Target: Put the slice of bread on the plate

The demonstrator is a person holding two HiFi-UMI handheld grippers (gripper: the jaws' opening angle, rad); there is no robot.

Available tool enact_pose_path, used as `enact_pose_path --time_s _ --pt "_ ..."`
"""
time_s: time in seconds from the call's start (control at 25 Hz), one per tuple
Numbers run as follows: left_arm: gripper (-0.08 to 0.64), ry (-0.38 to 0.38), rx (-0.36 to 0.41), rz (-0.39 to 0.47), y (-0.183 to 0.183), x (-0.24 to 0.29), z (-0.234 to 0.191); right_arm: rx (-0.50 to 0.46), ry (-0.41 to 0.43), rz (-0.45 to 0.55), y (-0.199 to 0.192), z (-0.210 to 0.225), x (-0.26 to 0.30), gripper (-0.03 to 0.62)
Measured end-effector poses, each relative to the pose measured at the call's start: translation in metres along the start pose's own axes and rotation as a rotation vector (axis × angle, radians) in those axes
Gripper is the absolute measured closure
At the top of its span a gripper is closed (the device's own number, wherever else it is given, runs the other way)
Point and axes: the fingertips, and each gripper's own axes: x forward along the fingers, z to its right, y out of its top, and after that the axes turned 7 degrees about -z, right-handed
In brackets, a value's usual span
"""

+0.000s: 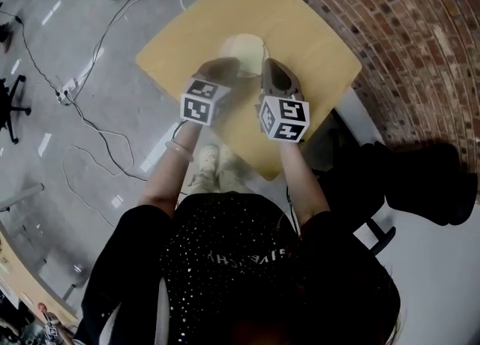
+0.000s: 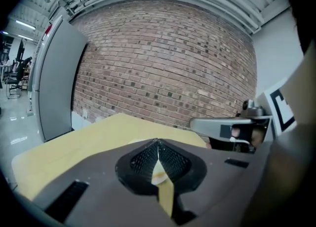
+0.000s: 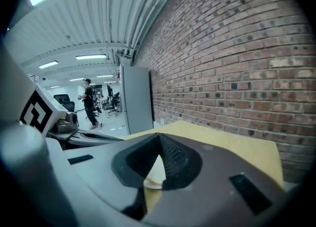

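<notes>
The left gripper's [image 2: 158,143] jaws were closed, tips meeting with nothing pinched between them. The right gripper's [image 3: 159,137] jaws were drawn together the same way and just as empty. Through the slit below each pair of tips I could see a sliver of something pale and round.

That pale thing was the plate [image 1: 244,49]. It sat on the wooden tabletop [image 1: 315,43] just beyond both sets of tips, towards the far side from the person. It was too blurred for me to tell the slice of bread apart from the plate, so I could not say whether it lay there.

Both grippers were held side by side above the tabletop, close together and pointing only gently downward. The left one's marker cube [image 1: 204,100] and the right one's [image 1: 285,118] faced up towards the person's head.

Beyond the tabletop rose a brick wall [image 2: 163,58], with a tall grey cabinet [image 2: 57,88] standing against it. Cables [image 1: 90,122] trailed over the grey floor [image 1: 45,58], and far down the room another person [image 3: 89,100] stood among office chairs.
</notes>
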Motion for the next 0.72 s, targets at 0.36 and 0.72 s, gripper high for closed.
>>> enact_pose_path --time_s 0.36,0.72 --pt "0.549 0.035 -0.014 0.012 -0.015 -0.021 0.016 0.087 -0.108 -0.006 -0.026 0.011 -0.041 0.581" --pt "0.549 0.043 -0.007 0.019 -0.018 -0.042 0.023 0.075 -0.091 0.002 -0.027 0.001 -0.056 0.581"
